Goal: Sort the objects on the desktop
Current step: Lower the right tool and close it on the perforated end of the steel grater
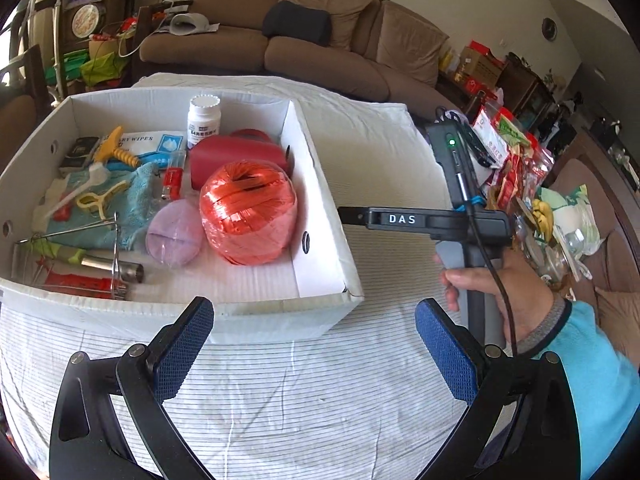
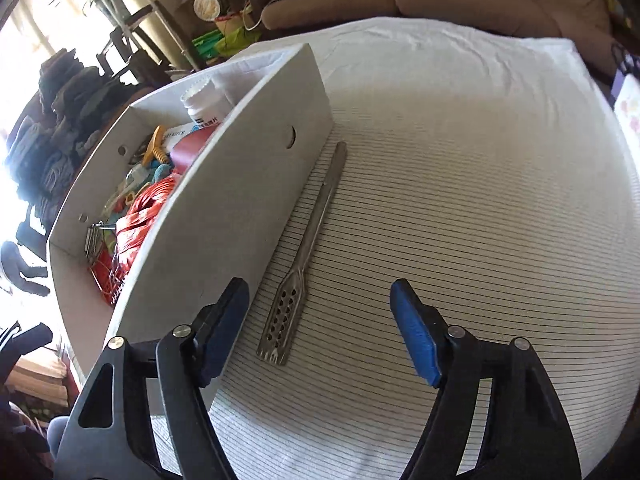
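Both grippers are hovering over the striped white cloth with their blue-padded jaws spread wide and nothing between them: the left gripper is facing the white cardboard box, while the right gripper is pointing along the box's outer wall. One metal perforated utensil is lying flat on the cloth just beside that wall, ahead of the right gripper's fingers and apart from them. Inside the box, an orange twine ball, a white pill bottle, a purple puff and a red pouch are sitting among other clutter.
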`<move>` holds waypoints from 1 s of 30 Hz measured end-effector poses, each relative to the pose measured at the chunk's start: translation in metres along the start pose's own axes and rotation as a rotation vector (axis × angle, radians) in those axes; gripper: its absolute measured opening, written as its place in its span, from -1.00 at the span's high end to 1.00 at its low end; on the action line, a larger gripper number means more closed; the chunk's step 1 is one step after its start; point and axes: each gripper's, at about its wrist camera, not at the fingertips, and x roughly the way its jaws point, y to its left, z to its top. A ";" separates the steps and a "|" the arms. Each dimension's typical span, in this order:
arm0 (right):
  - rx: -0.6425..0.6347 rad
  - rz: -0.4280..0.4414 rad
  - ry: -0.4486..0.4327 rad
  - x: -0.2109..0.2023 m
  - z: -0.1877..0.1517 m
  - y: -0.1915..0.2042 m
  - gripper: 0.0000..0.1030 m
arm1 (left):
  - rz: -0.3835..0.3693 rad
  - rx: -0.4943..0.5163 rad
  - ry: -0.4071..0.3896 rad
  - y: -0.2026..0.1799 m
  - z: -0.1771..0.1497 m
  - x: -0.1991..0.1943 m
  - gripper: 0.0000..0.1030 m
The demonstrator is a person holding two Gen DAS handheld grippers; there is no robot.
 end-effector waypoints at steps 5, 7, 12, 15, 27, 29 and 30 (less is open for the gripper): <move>0.029 0.059 0.006 0.029 0.011 -0.002 -0.30 | -0.007 0.004 0.003 0.008 0.003 0.005 -0.99; 0.006 0.038 0.024 0.039 0.013 0.003 -0.30 | -0.009 0.003 0.002 0.010 0.005 0.007 -0.99; -0.088 -0.057 0.061 0.053 0.005 0.009 0.00 | -0.021 0.001 0.006 0.010 0.008 0.009 -0.99; -0.139 -0.041 0.086 0.048 -0.001 0.010 0.35 | -0.037 0.005 0.008 0.005 0.007 0.008 -0.99; 0.057 0.090 0.042 0.019 -0.005 -0.018 0.77 | -0.075 -0.018 -0.001 -0.010 0.003 -0.004 -0.99; 0.098 0.143 0.052 0.030 0.000 -0.017 0.71 | -0.087 -0.035 -0.001 -0.006 0.003 -0.005 -0.99; 0.105 0.151 0.055 0.035 0.002 -0.019 0.62 | -0.089 -0.038 -0.001 -0.005 0.004 -0.005 -0.99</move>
